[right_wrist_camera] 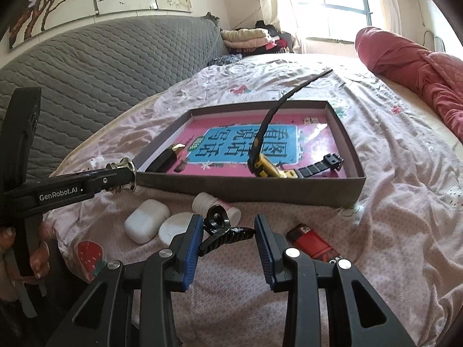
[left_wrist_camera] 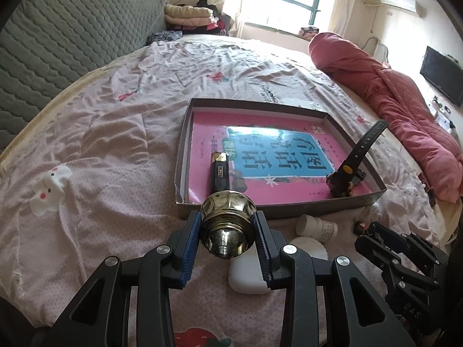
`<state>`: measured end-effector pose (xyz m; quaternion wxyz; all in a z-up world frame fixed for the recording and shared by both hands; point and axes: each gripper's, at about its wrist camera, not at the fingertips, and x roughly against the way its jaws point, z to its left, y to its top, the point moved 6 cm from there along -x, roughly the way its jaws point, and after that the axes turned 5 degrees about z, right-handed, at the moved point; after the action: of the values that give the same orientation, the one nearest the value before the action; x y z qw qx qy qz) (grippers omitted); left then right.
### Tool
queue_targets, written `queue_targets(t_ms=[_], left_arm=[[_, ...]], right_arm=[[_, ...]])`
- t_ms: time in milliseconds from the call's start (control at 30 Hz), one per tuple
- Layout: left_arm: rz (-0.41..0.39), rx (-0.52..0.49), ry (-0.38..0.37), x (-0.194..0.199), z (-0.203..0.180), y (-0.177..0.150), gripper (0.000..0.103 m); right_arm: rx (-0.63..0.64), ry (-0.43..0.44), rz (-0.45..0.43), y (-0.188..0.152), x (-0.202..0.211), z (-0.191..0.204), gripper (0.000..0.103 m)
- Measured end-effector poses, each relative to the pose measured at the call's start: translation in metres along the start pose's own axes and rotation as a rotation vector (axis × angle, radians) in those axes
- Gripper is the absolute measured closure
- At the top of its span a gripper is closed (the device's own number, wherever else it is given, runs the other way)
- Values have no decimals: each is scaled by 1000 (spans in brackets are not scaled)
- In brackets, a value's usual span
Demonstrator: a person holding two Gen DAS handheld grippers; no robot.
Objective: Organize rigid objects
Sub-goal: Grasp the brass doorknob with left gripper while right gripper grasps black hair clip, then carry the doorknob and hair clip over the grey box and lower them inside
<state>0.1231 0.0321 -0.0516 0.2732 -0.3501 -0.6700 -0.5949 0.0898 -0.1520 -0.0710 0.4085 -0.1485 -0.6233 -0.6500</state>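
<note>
Here is the wide bed [left_wrist_camera: 121,133] under its creased pale pink floral sheet, a grey quilted headboard [left_wrist_camera: 58,37] along its far side and a rolled red quilt [left_wrist_camera: 385,92] lying by its right edge. On the sheet sits the shallow grey cardboard box [right_wrist_camera: 251,186], open-topped, its floor covered by a pink book with a blue title panel [left_wrist_camera: 277,156]. In the box, a black and yellow wristwatch [right_wrist_camera: 270,167] lies near the front wall with one strap curling up and out above the rim, and a black lighter with a gold cap [left_wrist_camera: 219,170] rests toward the left wall.

Now the left tongs [left_wrist_camera: 228,225]: clamped on a shiny brass-coloured round metal knob [left_wrist_camera: 227,228], pads tight on both its sides, carried clear of the sheet just in front of the box's near wall. In the right wrist view that same knob sits right at the box's near left corner.

The right tongs [right_wrist_camera: 227,232] have a black plastic hair claw clip [right_wrist_camera: 220,228] pinched between the blue pads, lifted off the sheet.

Loose on the sheet before the box: a white rounded plastic case [right_wrist_camera: 146,224], a white round lid-like piece [right_wrist_camera: 173,227] touching it, a small white pill bottle [right_wrist_camera: 212,204] on its side, and a red and black lighter [right_wrist_camera: 314,243] off to the right.
</note>
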Motion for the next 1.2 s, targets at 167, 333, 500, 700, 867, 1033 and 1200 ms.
queue_targets(t_ms=[167, 333, 500, 700, 867, 1033, 1200], left_arm=[[-19, -14, 2, 7, -7, 2, 66], [-26, -33, 3, 11, -14, 1, 66], [-42, -50, 5, 16, -24, 4, 66], [-51, -70, 4, 18, -36, 7, 66], [-52, -73, 6, 17, -40, 10, 66], [-58, -67, 6, 17, -42, 14, 66], [-58, -62, 5, 13, -43, 18, 66]], right_arm=[[-9, -9, -32, 4, 8, -5, 66], [-25, -14, -62, 7, 16, -11, 66], [-41, -23, -93, 12, 23, -17, 66], [-46, -40, -132, 17, 32, -22, 66], [-63, -43, -154, 21, 35, -29, 66], [-73, -49, -186, 27, 41, -33, 66], [-91, -55, -188, 30, 39, -41, 66]])
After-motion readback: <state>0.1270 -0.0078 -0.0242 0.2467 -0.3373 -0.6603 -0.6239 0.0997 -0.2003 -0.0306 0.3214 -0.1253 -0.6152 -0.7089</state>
